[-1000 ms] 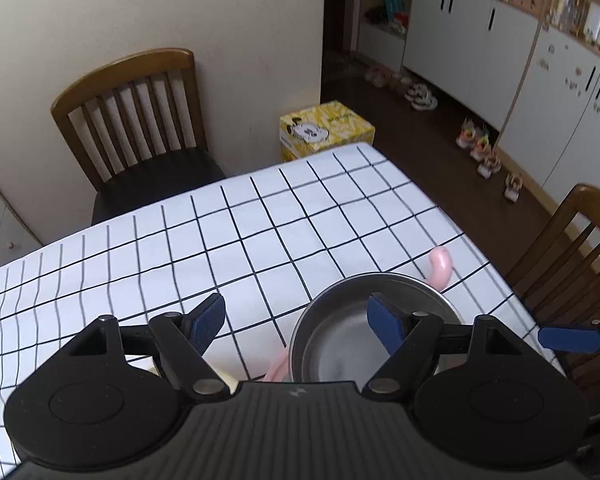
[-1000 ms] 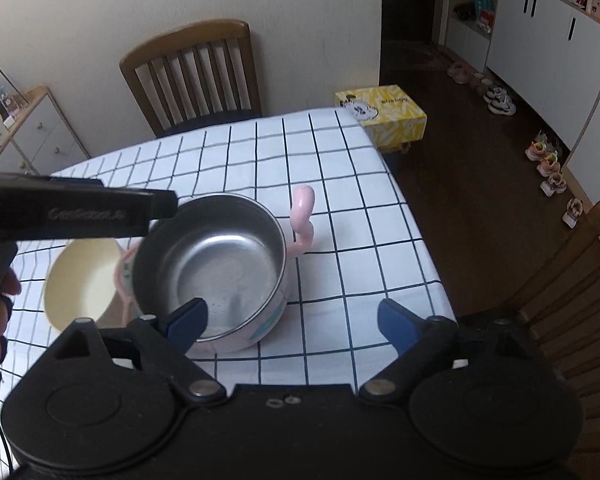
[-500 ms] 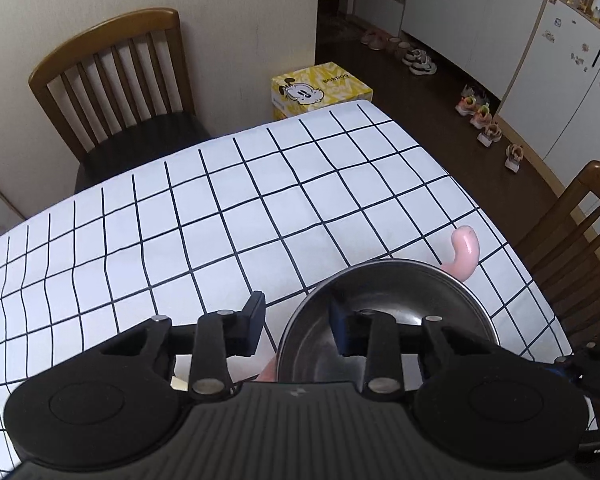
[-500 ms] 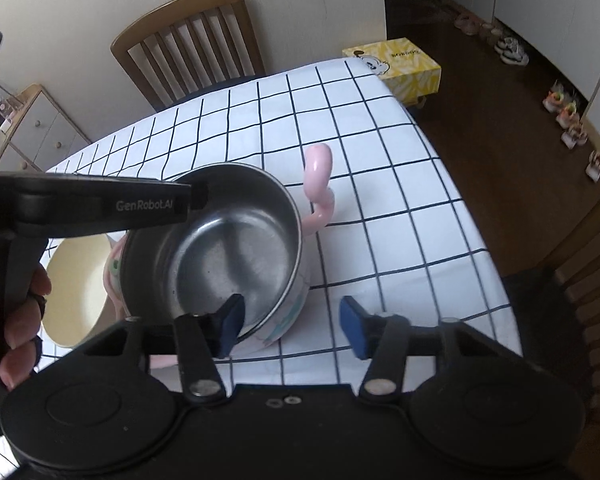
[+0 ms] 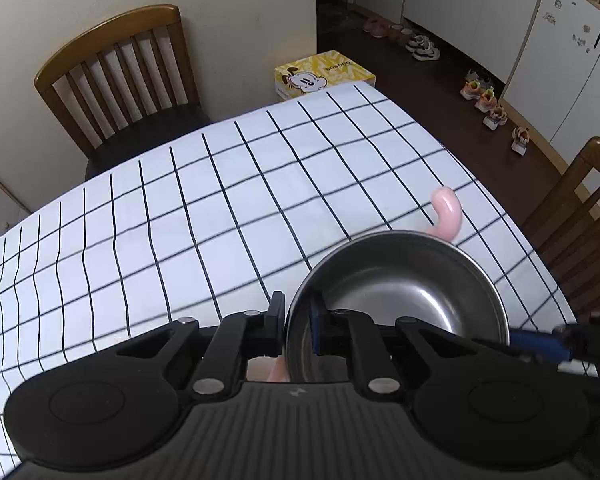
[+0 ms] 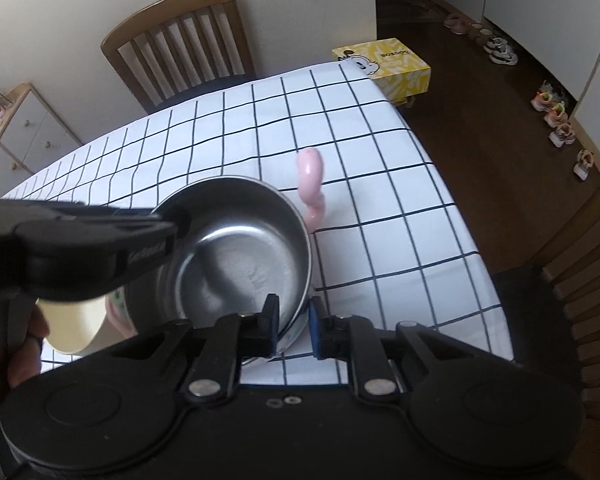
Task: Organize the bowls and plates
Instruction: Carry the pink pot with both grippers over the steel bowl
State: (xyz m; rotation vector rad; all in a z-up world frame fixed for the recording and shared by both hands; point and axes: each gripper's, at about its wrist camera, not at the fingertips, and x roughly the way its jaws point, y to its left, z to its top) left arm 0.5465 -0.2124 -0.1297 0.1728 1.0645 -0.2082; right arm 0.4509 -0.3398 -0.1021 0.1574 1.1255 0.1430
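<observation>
A steel bowl (image 5: 400, 292) with pink curved handles (image 5: 446, 212) stands on the checked tablecloth (image 5: 220, 200). My left gripper (image 5: 296, 320) is closing, and its pads pinch the bowl's left rim between them. In the right wrist view the same bowl (image 6: 240, 260) lies low in the middle. My right gripper (image 6: 294, 326) is closing too, and its pads clamp the near rim. A cream bowl (image 6: 76, 328) sits beside the steel one on its left, partly hidden by the left gripper's body. One blue finger (image 5: 540, 344) of the right gripper shows at the bowl's right edge.
A wooden chair (image 5: 116, 72) stands at the table's far side and another (image 5: 580, 220) at its right. A yellow box (image 5: 324, 74) and several shoes lie on the dark floor. A person's hand (image 6: 20, 360) holds the left gripper. The table edge (image 6: 480, 280) runs close on the right.
Both grippers went from wide open to nearly shut, each with the steel bowl's rim between its pads. Both sank a little toward the bowl.
</observation>
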